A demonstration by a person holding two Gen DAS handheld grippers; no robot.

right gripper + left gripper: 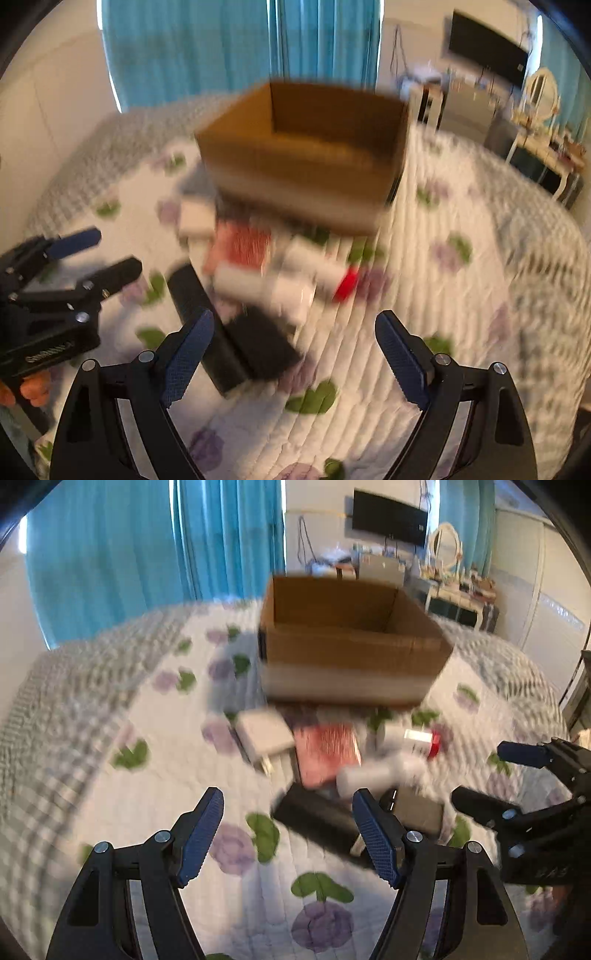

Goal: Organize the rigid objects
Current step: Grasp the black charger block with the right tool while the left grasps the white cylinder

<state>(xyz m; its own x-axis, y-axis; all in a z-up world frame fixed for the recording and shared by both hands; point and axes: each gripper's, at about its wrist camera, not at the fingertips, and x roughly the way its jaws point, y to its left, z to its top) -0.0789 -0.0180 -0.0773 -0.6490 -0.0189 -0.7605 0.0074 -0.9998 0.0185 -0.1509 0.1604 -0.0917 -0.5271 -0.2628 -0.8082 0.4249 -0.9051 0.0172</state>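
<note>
Hovering over a floral quilt point(155, 794), both views pretty smeared with blur. Left gripper point(288, 834) hanging with jaws spread wide, gripping nothing, blue pads point(201, 836) clear of everything. Right gripper point(293, 356) likewise gaping wide, nothing between the fingers. Also showing up at 3 o'clock in the left view point(491, 775), and the left one peeking in at 9 o'clock of the right view point(99, 254), both looking parted from the side.

Sitting at 12 o'clock from the pile: an open cardboard box point(347, 664), upright, inside too blurry to read.

Lying in a loose cluster on the quilt just in front of the box:
- white charger point(264, 734) at 11 o'clock of the pile, prongs pointing toward the camera
- red-pink flat pack point(327, 751) just beside it, touching or nearly so
- white bottle with red cap point(417, 740) at 2 o'clock, on its side
- another white tube-ish thing point(373, 775) lying below that, too smeared to identify
- long black block point(317, 821) at 6 o'clock, partly behind the left gripper's right finger
- dark grey box point(417, 808) right next to it

Showing behind it all: teal curtains point(110, 554), wall TV point(389, 517), dresser with oval mirror point(445, 546).
</note>
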